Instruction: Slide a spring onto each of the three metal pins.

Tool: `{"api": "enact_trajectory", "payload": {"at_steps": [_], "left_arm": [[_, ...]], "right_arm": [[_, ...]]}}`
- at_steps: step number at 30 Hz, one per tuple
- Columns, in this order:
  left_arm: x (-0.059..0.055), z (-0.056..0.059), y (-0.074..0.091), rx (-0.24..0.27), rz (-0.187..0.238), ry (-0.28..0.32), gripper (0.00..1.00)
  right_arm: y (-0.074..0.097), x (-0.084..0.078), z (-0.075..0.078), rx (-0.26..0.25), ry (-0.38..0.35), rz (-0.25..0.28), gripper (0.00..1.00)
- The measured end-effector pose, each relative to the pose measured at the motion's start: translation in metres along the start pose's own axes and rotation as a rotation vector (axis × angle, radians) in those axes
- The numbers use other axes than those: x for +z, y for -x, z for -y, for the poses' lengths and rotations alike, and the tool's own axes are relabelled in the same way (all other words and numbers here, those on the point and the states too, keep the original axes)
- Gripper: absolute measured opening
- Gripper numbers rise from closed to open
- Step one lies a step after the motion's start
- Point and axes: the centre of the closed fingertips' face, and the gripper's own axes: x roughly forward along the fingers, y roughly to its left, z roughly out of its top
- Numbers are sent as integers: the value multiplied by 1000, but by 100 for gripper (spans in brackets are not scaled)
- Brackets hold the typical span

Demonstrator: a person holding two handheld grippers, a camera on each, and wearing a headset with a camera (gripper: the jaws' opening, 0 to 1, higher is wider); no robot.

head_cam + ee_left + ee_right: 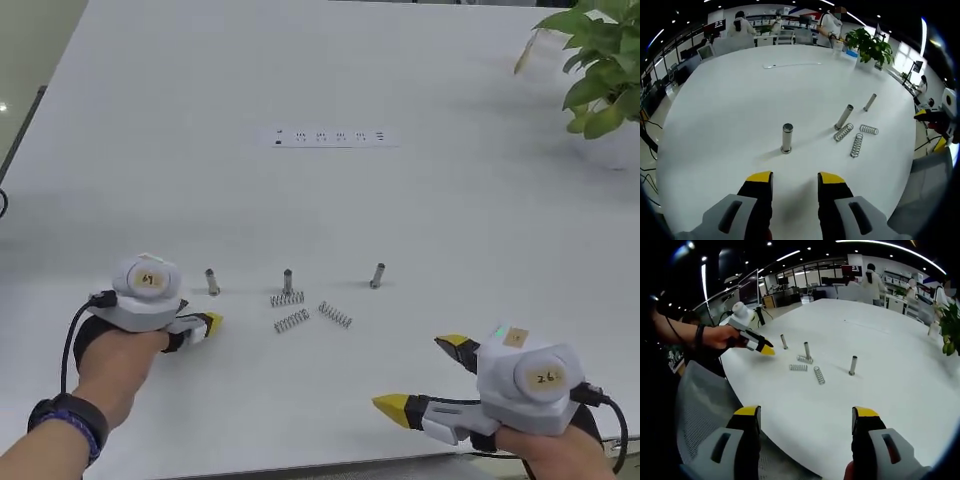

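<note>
Three short metal pins stand upright in a row on the white table: left pin [212, 282], middle pin [288, 280], right pin [377, 275]. Three springs lie loose in front of them: one [287, 298] against the middle pin's base, one [291, 321] below it, one [335, 314] to the right. My left gripper [205, 325] rests low just left of the left pin [786, 138], open with a narrow gap and nothing in it. Open wide and holding nothing, my right gripper [422, 374] hovers near the table's front edge, well short of the springs [819, 375].
A white power strip [330, 137] lies flat further back on the table. A potted green plant [600, 60] stands at the far right corner. The table's front edge [300, 465] runs just below both hands. People and desks fill the room behind.
</note>
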Motion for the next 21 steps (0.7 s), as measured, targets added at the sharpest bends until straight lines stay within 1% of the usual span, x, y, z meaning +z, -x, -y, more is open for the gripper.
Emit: {"api": "enact_trajectory", "payload": {"at_steps": [4,7,9,11,12,13,15,18,21], "left_arm": [[-8,2,8,1,6,13,30],[-9,4,14,0,21,13,32],[-8,1,16,-2,31,10,33],[-8,5,21,-2,45,3,34],[-8,4,22,-2,47,-1,34],[-9,1,23,3,49,-10,35],[-11,0,29,9,47,-16,35],[-13,-2,32,8,58,-14,37],[-14,-2,41,4,76,-19,39]], "right_arm": [[-2,2,-2,9,6,3,73],[-3,3,-3,14,13,3,73],[-4,4,-2,16,16,3,73],[-5,5,-3,19,23,2,73],[-5,6,-3,20,25,2,73],[-4,6,-2,20,26,2,73],[-4,6,-2,21,28,2,73],[-5,7,-2,23,32,1,73],[-6,7,-2,25,37,-1,73]]}}
